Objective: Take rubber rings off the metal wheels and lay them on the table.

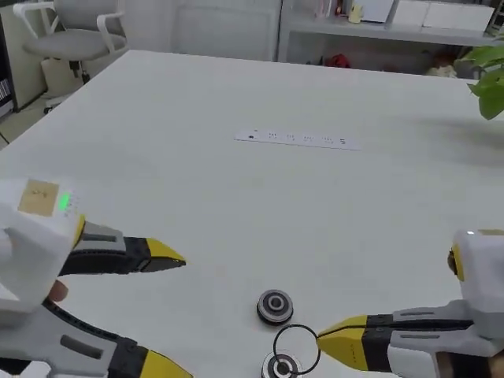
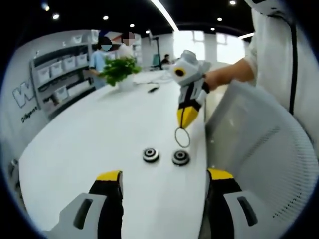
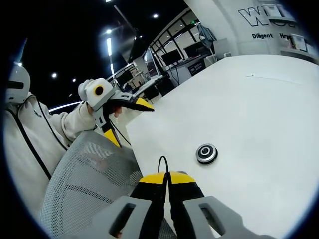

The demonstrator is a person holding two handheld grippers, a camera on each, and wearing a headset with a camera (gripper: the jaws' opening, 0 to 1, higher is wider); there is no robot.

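Closest to me, at the very bottom of the head view, a small round metal wheel is sitting flat on the white table, near its front edge. My right tool is pinching a thin black rubber ring between its yellow tips, with the jaws closed down on it. In the right gripper view the ring is poking up as a slim loop from between the shut tips. From the head view the ring is overlapping that near wheel (I cannot tell whether the two are touching). In the left gripper view the ring is hanging from the tool's tip with its low end just above the wheel.

My left tool is sitting off to the left of the wheels, spread wide and gripping nothing. Its two yellow-tipped jaws are standing far apart in its own view. A grey mesh chair back is crowding in beside the table edge there.

Just beyond the first wheel, a second metal wheel with a dark outer band is lying flat on the table, apart from both tools.

Farther out, a flat white socket strip is lying mid-table. A green leafy plant is leaning in at the right edge. A grey office chair is standing past the far left corner.
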